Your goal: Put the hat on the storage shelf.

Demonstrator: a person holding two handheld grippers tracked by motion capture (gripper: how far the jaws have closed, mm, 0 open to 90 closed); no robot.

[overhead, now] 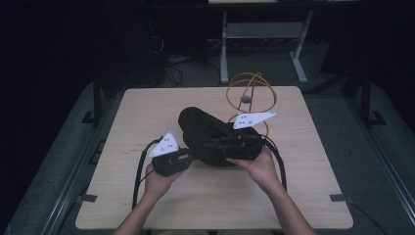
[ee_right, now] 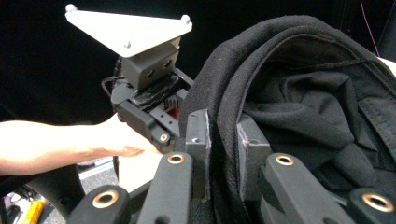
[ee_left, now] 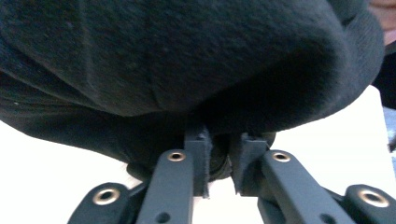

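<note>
The black cap point(overhead: 210, 137) lies on the bench point(overhead: 147, 107), caught between the two tools. The right hand-held gripper point(ee_right: 223, 140) is clamped on the cap's rim, fabric pinched between its pads. The left hand-held gripper point(ee_left: 219, 156) has closed to a narrow gap on the cap's lower edge directly ahead of it. The step looks like securing a two-sided hold; next, lifting or turning the cap calls for both grips firm.

The cap point(overhead: 205, 129) is placed at the middle of the tabletop point(overhead: 147, 105), flanked by the left hand-held gripper point(overhead: 188, 155) and right hand-held gripper point(overhead: 215, 142); the wire stand point(overhead: 250, 90) is set behind it.
</note>
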